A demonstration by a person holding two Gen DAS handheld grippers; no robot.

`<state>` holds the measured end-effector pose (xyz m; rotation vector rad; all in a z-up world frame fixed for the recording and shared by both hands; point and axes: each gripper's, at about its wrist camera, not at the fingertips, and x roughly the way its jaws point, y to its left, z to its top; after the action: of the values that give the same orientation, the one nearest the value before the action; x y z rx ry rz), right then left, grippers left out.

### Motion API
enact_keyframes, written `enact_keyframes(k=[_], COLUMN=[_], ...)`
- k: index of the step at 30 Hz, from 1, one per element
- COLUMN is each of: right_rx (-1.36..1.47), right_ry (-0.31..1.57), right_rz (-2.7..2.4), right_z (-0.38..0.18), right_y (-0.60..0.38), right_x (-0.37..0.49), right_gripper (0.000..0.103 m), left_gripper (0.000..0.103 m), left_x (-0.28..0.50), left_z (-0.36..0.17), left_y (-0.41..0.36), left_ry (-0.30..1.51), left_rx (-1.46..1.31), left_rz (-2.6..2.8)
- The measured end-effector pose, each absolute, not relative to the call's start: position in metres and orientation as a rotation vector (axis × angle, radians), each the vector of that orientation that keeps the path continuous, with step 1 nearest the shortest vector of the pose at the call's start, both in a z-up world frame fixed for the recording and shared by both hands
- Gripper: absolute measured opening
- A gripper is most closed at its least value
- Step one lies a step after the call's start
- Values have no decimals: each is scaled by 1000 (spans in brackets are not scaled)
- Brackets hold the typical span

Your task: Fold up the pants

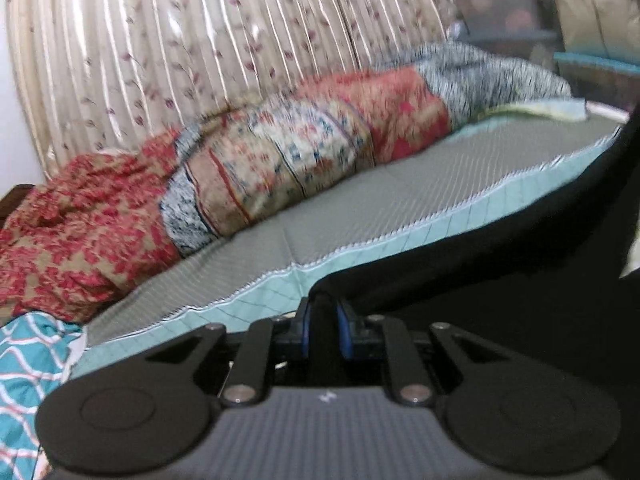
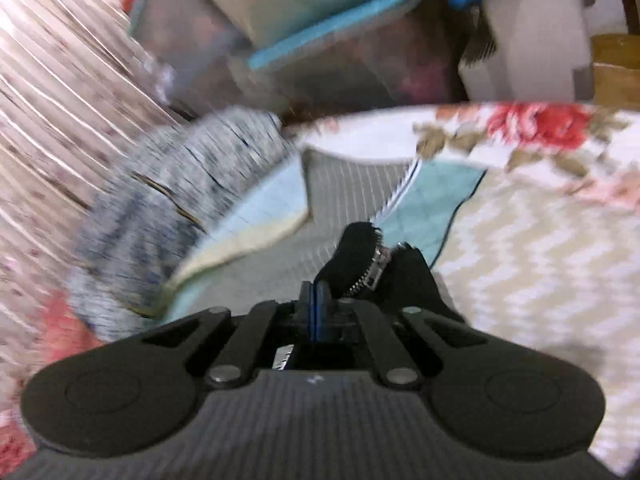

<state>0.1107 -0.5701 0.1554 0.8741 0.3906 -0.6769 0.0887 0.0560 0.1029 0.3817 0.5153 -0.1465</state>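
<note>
The black pants [image 1: 500, 260] hang as a dark sheet from my left gripper [image 1: 324, 320] and stretch up to the right edge of the left wrist view. Its blue pads [image 1: 343, 332] are shut on a fold of that cloth. In the right wrist view my right gripper [image 2: 317, 308] has its blue pads pressed together on the pants' edge. A bunch of black pants cloth [image 2: 408, 276] with a metal zipper [image 2: 374, 268] sticks up just right of the pads. Both views are blurred, and the rest of the pants is hidden.
A grey mat [image 1: 360, 208] with a teal border covers the bed. A rolled patchwork quilt [image 1: 280, 160] lies along a pleated curtain [image 1: 160, 60]. Storage boxes [image 1: 500, 4] stand behind it. A floral sheet [image 2: 540, 220] lies to the right and a teal patterned cloth [image 1: 28, 360] at the near left.
</note>
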Motion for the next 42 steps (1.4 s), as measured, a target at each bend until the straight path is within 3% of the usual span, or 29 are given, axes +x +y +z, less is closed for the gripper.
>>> enact_keyframes(k=[8, 12, 17, 19, 20, 22, 23, 29, 32, 37, 39, 42], right_rx=[883, 942, 1020, 1018, 1035, 1076, 1075, 799, 714, 623, 586, 547], right_ry=[295, 278, 394, 445, 455, 430, 405, 261, 256, 469, 557, 707], right_rz=[-636, -695, -830, -882, -909, -942, -959, -994, -779, -282, -102, 140], right_z=[186, 159, 92, 73, 66, 62, 65, 123, 148, 153, 145, 121], right_y=[-551, -543, -537, -533, -532, -528, -526, -492, -461, -372, -323, -237], right_x=[-63, -137, -182, -184, -184, -188, -191, -192, -162, -54, -12, 41], right_gripper=[3, 3, 3, 5, 12, 39, 61, 61, 61, 60, 60, 59], left_gripper=[12, 12, 12, 13, 17, 18, 20, 47, 52, 53, 59, 76], left_x=[-28, -80, -120, -130, -134, -132, -135, -160, -144, -69, -32, 0], left_z=[130, 122, 96, 79, 69, 55, 54, 92, 105, 99, 86, 65], left_y=[60, 59, 58, 53, 52, 54, 58, 110, 147, 171, 164, 147], left_ry=[470, 510, 619, 656, 681, 762, 777, 707, 671, 697, 758, 851], left_rx=[310, 286, 219, 232, 247, 242, 218, -4, -165, -214, -240, -294], left_rz=[-207, -237, -252, -250, -242, -215, -219, -277, -192, -131, -168, -250])
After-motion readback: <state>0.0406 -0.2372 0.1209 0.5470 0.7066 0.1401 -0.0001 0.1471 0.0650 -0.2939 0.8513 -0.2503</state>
